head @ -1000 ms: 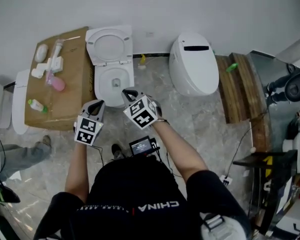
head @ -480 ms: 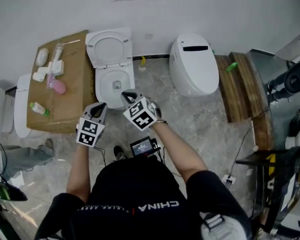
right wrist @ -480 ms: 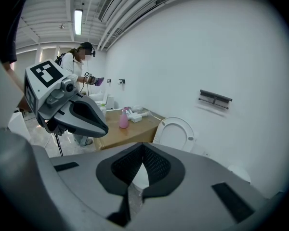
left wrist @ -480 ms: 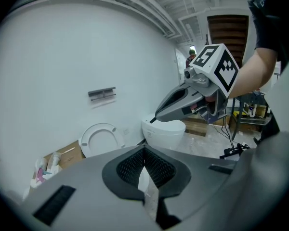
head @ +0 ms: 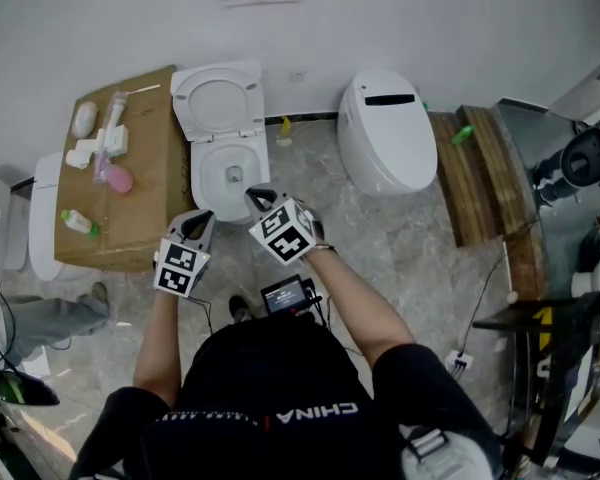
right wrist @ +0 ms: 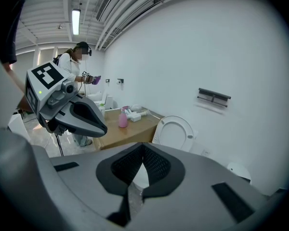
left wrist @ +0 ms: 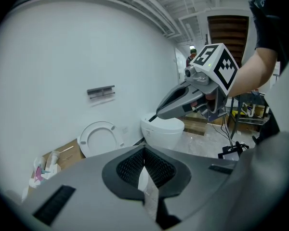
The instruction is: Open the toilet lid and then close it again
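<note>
The left hand-held gripper [head: 201,219] and the right hand-held gripper [head: 255,193] hover side by side, each with its jaws pressed together on nothing. Just beyond their tips stands the toilet [head: 208,183], its bowl uncovered. Its toilet lid [head: 220,96] is raised upright against the wall [head: 430,18]. A brown table [head: 150,168] with bottles stands beside it on the left, and a second toilet [head: 385,133], closed, on the right
</note>
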